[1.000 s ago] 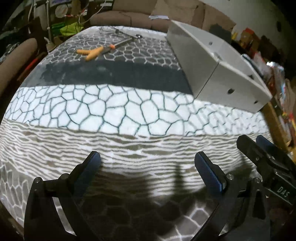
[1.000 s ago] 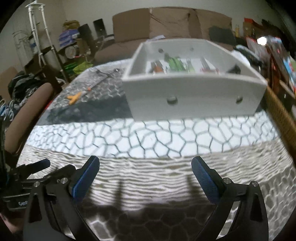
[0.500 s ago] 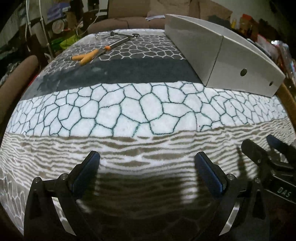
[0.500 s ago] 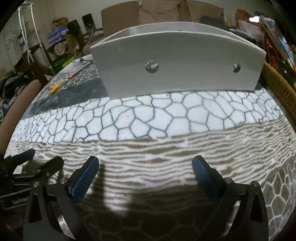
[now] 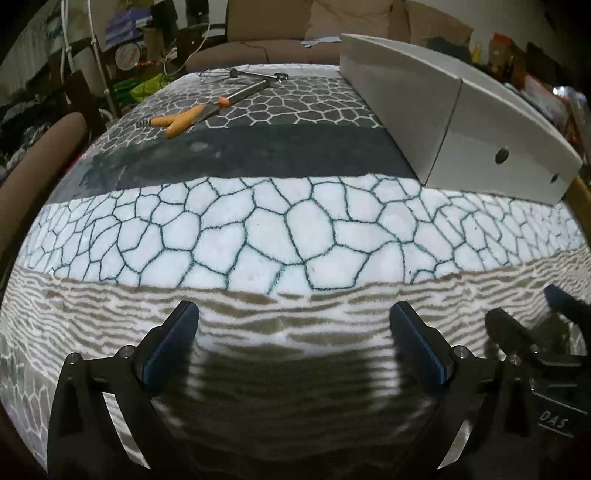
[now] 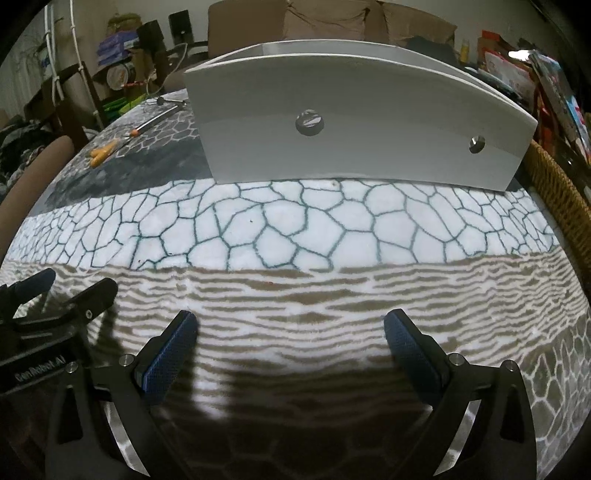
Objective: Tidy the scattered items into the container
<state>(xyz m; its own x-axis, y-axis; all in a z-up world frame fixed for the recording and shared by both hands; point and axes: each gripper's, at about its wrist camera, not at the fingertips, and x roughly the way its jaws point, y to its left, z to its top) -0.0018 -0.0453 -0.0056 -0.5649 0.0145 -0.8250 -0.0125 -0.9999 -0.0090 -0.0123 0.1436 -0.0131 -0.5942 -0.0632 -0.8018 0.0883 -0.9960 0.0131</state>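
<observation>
A white box-like container (image 6: 354,122) stands on the patterned cloth ahead of my right gripper; in the left wrist view the container (image 5: 454,122) is at the upper right. Its inside is hidden. Orange-handled pliers (image 5: 177,122) lie far back on the dark part of the cloth, with a long metal tool (image 5: 240,98) and a wrench (image 5: 258,75) beyond them. The pliers (image 6: 101,153) also show at the far left in the right wrist view. My left gripper (image 5: 293,332) is open and empty, low over the cloth. My right gripper (image 6: 290,332) is open and empty, level with it.
The patterned cloth (image 5: 295,229) covers the table. A wicker edge (image 6: 554,192) lies to the right of the container. A brown sofa (image 6: 332,22) and cluttered shelves stand behind the table. A chair back (image 5: 40,162) is at the left.
Both grippers have dropped lower toward the cloth, so the container's inside has gone out of sight. Both stay open and empty.
</observation>
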